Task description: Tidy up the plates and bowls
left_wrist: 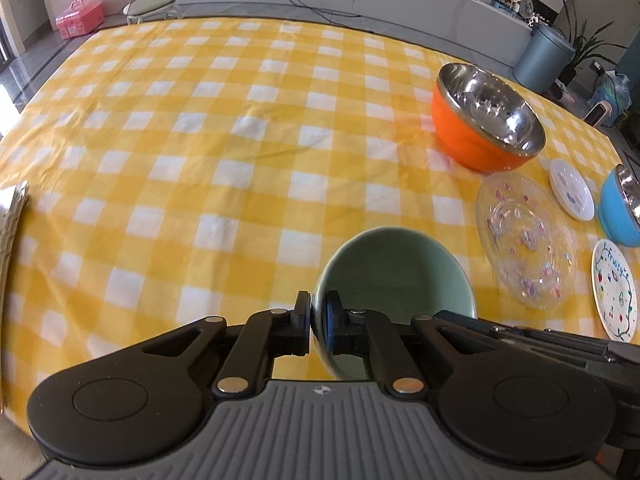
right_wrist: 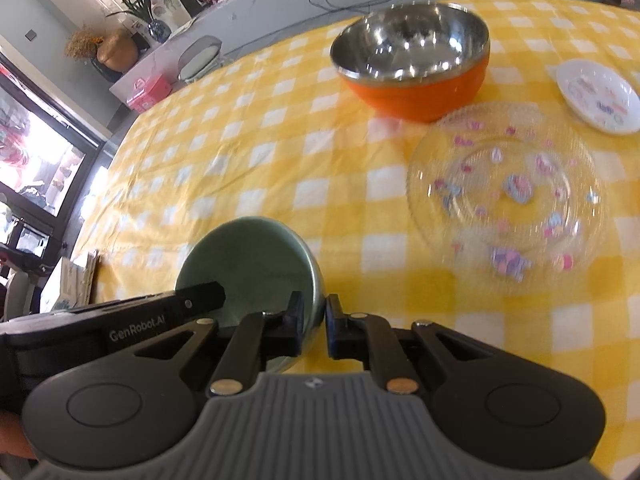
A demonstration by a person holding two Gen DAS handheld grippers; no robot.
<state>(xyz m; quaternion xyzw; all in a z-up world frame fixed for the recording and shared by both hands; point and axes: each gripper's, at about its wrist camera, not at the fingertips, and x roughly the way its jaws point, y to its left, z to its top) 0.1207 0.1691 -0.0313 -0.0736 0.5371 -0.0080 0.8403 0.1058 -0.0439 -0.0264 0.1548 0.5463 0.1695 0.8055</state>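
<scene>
A pale green bowl [left_wrist: 396,276] is held between both grippers over the yellow checked cloth. My left gripper [left_wrist: 317,320] is shut on its left rim. My right gripper [right_wrist: 314,322] is shut on the right rim of the same green bowl [right_wrist: 252,256], which tilts a little. The left gripper's black body [right_wrist: 160,316] reaches in from the left in the right wrist view. An orange bowl with a steel inside [left_wrist: 486,118] [right_wrist: 412,60] stands further back. A clear glass plate with pink and purple flowers [left_wrist: 526,240] [right_wrist: 508,196] lies to the right of the green bowl.
A small white patterned plate [left_wrist: 572,189] [right_wrist: 600,96], a blue steel-lined bowl [left_wrist: 622,210] and a white plate with fruit drawings [left_wrist: 614,290] lie at the right. A stack of flat items [left_wrist: 12,216] sits at the left table edge. Wide checked cloth [left_wrist: 200,140] spreads to the left.
</scene>
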